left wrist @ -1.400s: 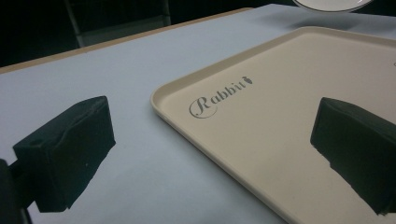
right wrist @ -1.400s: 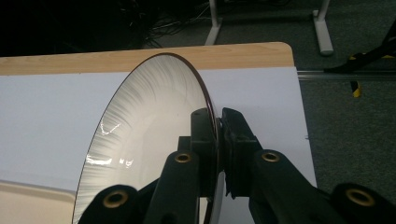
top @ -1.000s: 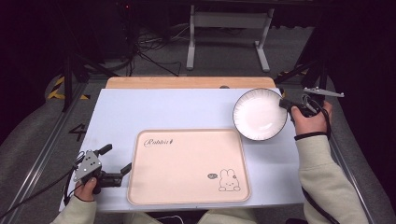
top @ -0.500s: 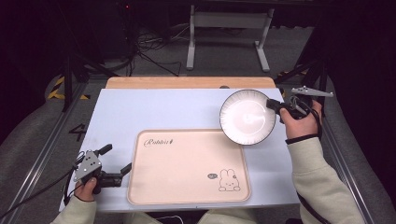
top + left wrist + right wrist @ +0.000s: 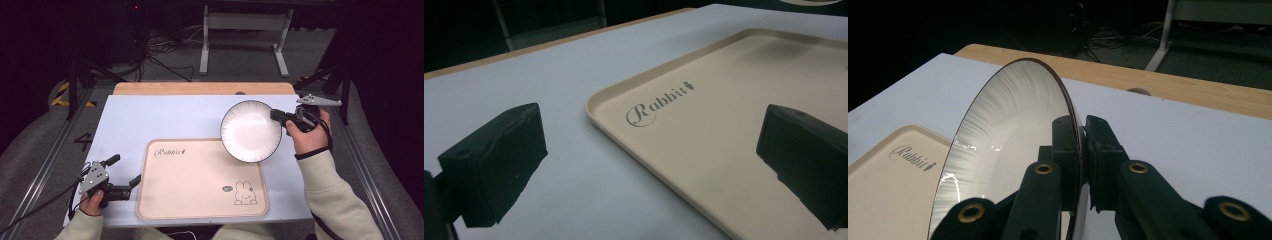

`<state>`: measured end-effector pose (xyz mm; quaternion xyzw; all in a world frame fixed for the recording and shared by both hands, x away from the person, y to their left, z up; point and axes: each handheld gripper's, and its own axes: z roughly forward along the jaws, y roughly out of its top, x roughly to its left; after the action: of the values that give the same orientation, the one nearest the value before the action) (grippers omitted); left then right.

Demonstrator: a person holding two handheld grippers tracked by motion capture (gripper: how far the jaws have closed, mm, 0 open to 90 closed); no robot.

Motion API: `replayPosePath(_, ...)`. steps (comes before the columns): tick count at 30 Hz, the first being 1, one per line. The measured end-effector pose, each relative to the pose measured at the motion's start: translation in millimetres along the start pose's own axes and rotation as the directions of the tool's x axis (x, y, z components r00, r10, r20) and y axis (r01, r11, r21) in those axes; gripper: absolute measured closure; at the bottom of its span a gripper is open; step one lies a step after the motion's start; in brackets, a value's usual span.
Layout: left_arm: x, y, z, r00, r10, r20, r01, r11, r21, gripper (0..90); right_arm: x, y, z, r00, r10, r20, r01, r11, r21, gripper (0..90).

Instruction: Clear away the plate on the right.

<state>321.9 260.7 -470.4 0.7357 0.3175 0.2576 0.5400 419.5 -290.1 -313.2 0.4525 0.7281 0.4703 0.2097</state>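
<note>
one white plate [image 5: 251,131], one beige tray [image 5: 200,185], two grippers, one table [image 5: 165,117]

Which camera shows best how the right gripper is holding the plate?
The right gripper view: the right gripper has its two black jaws shut on the rim of the white plate, seen edge-on. The high view shows the whole plate tilted above the tray's far right corner, its grip small. The left gripper view catches a sliver of rim.

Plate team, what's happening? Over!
Right gripper shut on round white plate's dark rim, over beige rabbit tray's corner. Left gripper open, beside tray. Nothing in the way.
</note>
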Motion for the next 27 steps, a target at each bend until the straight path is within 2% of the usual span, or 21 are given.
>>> replayPosePath(5,-0.3,-0.1,0.1,1.0,-0.004,0.0,0.004,1.0,-0.001,0.2,9.8,0.6,3.5,0.9996,-0.008,-0.027,0.008,1.0,0.0,84.6)
replayPosePath(9,-0.4,-0.2,0.2,1.0,-0.006,-0.001,0.006,1.0,-0.004,0.3,16.0,-0.5,8.9,0.9978,-0.006,-0.066,0.006,1.0,0.003,84.6)
replayPosePath(15,-0.5,-0.2,0.2,1.0,-0.007,-0.002,0.007,1.0,-0.004,0.2,29.8,-3.6,16.4,0.9946,-0.034,-0.098,0.035,0.9994,0.008,84.5)
replayPosePath(27,-0.6,-0.3,0.1,1.0,-0.006,-0.001,0.006,1.0,-0.004,0.2,48.7,-12.1,27.2,0.985,-0.013,-0.172,0.015,0.9998,0.01,84.4)
